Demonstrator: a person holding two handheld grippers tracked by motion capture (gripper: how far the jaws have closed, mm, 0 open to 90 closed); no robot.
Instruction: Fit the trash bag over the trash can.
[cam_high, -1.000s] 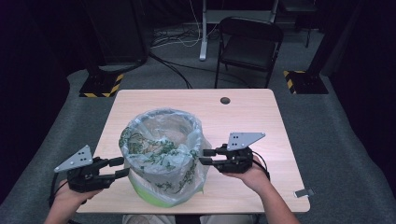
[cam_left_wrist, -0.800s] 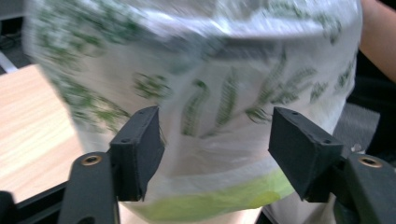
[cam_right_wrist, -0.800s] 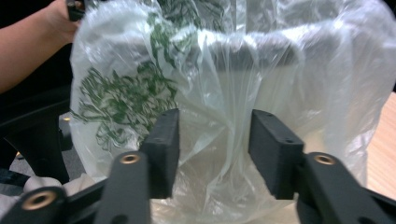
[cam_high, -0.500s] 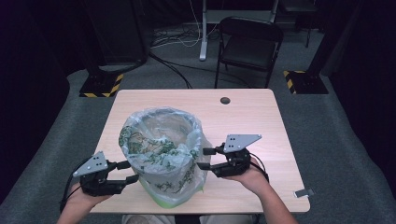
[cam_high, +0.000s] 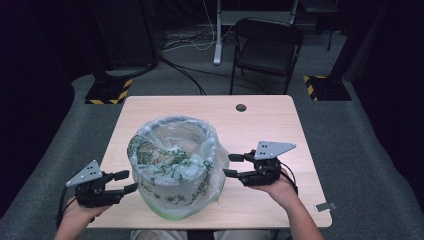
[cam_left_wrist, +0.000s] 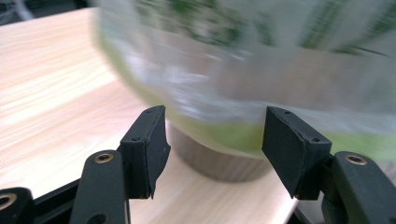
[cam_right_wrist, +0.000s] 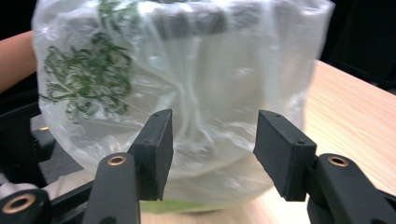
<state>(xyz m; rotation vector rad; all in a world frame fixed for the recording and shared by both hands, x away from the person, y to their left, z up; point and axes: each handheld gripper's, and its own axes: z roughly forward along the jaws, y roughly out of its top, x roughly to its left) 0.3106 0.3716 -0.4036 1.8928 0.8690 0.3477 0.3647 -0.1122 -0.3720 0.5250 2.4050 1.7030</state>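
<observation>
Left gripper (cam_high: 127, 181): held at near left, jaws apart, nothing clamped, just beside the bin's base | Right gripper (cam_high: 231, 165): held at right, jaws lately widened, apart, nothing between them, just beside the bag | Bin (cam_high: 172, 212) lined with clear green-printed bag (cam_high: 172, 160): stood at table's (cam_high: 270, 120) near middle | Chair (cam_high: 267, 47): seen far behind.
</observation>
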